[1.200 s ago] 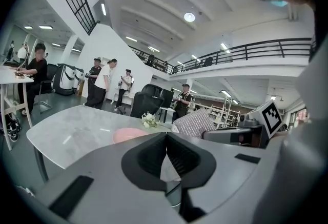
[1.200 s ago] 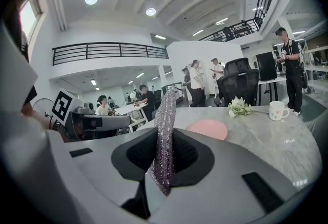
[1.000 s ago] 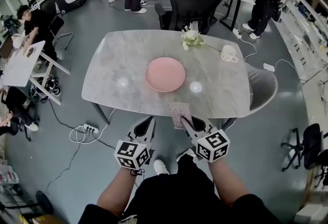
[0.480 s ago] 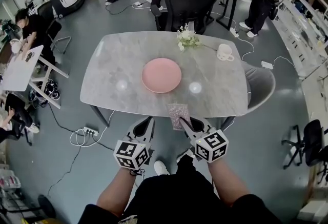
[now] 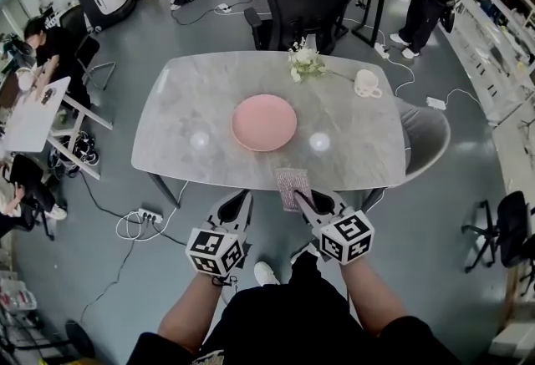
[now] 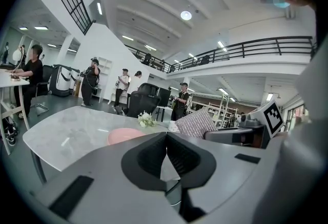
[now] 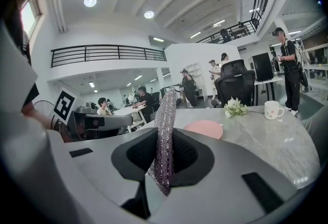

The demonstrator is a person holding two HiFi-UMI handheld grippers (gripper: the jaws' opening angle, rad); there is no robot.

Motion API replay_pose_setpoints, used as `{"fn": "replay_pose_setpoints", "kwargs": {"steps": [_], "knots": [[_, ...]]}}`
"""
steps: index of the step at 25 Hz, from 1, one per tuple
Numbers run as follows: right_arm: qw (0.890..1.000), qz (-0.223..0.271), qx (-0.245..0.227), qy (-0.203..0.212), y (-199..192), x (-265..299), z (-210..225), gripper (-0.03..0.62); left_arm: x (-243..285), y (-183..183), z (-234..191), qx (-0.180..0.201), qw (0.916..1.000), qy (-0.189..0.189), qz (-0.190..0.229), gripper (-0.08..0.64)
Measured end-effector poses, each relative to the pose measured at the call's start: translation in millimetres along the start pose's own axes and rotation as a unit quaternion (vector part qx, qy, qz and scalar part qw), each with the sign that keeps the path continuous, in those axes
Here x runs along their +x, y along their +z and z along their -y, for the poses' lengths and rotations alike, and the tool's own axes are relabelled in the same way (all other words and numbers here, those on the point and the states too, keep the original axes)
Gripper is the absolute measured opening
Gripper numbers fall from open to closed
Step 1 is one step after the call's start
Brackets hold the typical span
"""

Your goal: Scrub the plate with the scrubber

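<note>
In the head view, we stand at the near edge of the grey marbled worktop (image 5: 192, 96), with both grippers held short of it. The round pink plate (image 5: 264, 122) lies flat at the worktop's middle, well apart from both grippers. The right gripper (image 5: 299, 198) carries the flat, glittery purple-grey scrubber pad (image 5: 292, 182), whose far end reaches just over the near edge. The left gripper (image 5: 241, 203) hangs just to its left.

In the left gripper view, the jaws are pressed together with nothing between them. The plate (image 6: 125, 135) shows beyond them, and the scrubber (image 6: 195, 123) is off to the right.

In the right gripper view, the jaws clamp the scrubber (image 7: 165, 125), which stands on edge between them. The plate (image 7: 204, 128) lies farther off, slightly to the right.

We judge that the scrubber is picked up and ready, but the scrubbing has not begun. We have yet to carry the pad across to the plate, press it down and rub over the surface.
</note>
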State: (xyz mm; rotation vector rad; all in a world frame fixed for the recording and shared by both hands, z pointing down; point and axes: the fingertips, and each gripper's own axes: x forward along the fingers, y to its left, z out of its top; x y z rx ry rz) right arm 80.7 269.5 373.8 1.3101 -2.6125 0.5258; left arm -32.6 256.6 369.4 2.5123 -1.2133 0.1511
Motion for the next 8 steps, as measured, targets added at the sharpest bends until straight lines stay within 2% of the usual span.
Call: {"fn": "replay_pose_setpoints", "kwargs": {"steps": [8], "knots": [[1.0, 0.0, 0.0, -0.003, -4.2, 0.7, -3.7, 0.071, -2.6, -3.7, -0.6, -0.001, 1.0, -0.005, 0.001, 0.017]]}}
